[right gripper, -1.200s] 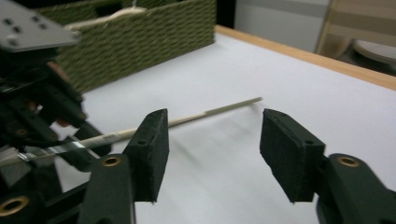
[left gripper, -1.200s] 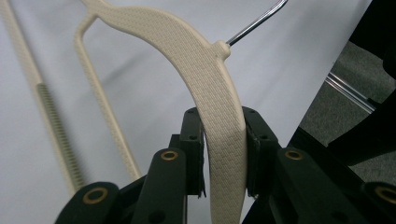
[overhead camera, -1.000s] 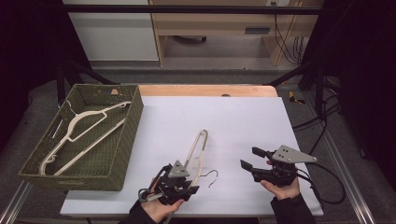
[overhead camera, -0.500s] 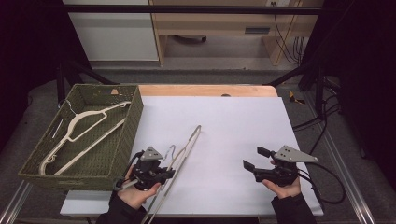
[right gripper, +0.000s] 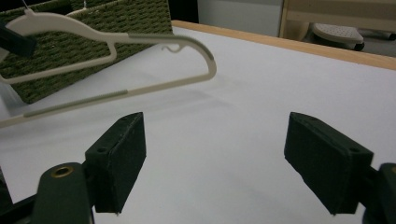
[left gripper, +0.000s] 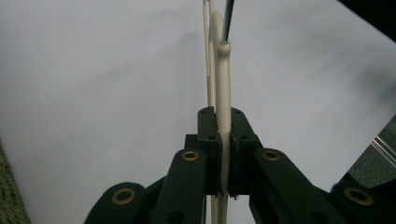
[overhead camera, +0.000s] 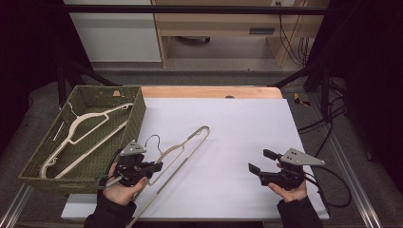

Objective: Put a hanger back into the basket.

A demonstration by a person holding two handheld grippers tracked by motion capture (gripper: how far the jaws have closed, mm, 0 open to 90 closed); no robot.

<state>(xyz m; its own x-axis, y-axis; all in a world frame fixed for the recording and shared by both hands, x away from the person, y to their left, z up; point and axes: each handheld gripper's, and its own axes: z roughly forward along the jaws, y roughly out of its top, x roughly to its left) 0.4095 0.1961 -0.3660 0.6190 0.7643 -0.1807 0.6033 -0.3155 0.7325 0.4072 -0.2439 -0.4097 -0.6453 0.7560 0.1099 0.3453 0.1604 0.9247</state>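
— High view, edges and room? 
— White table sheet (overhead camera: 237, 142) bare across centre and right of frame; wooden edge strip (overhead camera: 209, 92) along the top. Green woven basket (overhead camera: 135, 114) at left, overhanging the sheet's left edge, holding another hanger (overhead camera: 81, 130). 
— And the grippers? 
— Left gripper (overhead camera: 151, 167) at lower left, just beside the basket's near corner, clamped on a cream hanger (overhead camera: 190, 145) slanting toward centre frame. Right gripper (overhead camera: 256, 164) at lower right, jaws spread, nothing between, well apart from the hanger.
— Left gripper view? 
— Jaws pinched tight on the hanger bar (left gripper: 223, 116), running up frame centre; white sheet behind.
— Right gripper view? 
— Jaws wide apart at the bottom; hanger (right gripper: 140, 65) raised at upper left, basket (right gripper: 93, 56) behind it.
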